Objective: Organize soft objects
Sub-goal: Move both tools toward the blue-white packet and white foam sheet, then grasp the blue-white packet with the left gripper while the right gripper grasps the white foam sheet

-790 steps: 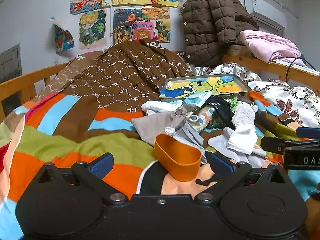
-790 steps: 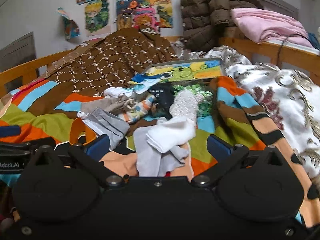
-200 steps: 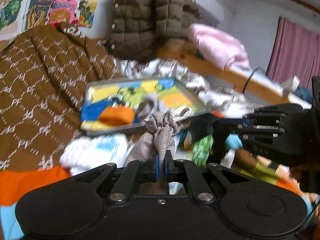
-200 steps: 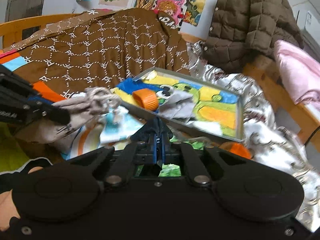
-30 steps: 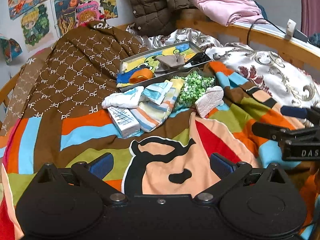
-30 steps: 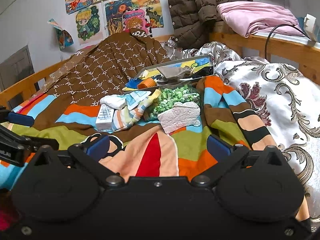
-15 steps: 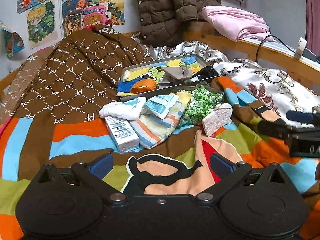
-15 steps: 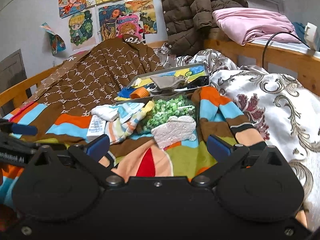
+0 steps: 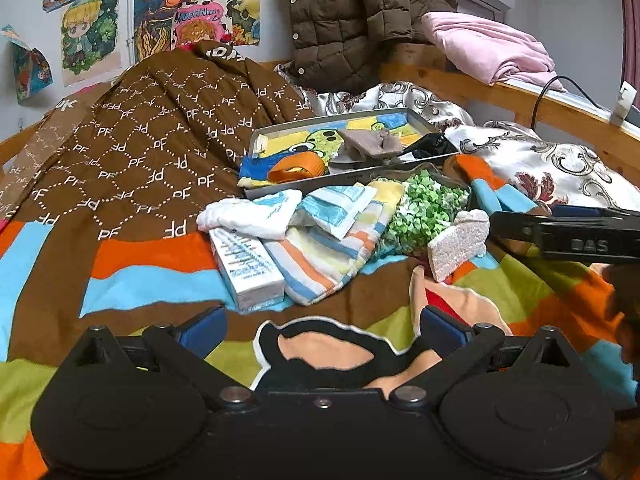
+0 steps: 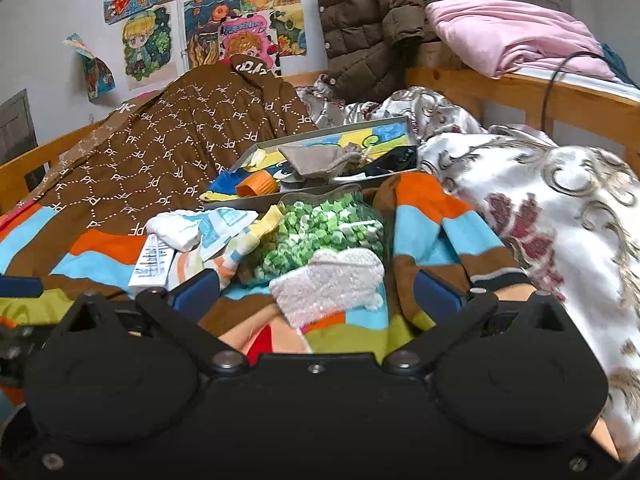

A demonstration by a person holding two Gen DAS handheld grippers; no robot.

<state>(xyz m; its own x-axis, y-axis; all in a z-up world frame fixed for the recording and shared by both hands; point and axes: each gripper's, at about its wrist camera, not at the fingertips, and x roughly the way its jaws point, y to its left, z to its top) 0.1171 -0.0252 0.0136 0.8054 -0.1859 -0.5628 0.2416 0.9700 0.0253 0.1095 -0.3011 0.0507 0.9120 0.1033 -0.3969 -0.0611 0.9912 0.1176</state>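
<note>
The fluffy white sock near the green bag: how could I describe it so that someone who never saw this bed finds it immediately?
Start at the shallow cartoon-printed tray on the striped blanket. Just in front of it lies a clear bag of green pieces, and the fluffy white sock rests against the bag's near edge. Unlike the smooth striped cloths to its left, it is plain, pale and fuzzy.

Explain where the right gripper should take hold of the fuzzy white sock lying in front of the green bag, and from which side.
Grip the fuzzy white sock at its near edge, coming straight forward and down with the right gripper, whose jaws are open. The sock lies flat on the striped blanket, its far end touching the bag of green pieces; the near edge looks free.
</note>
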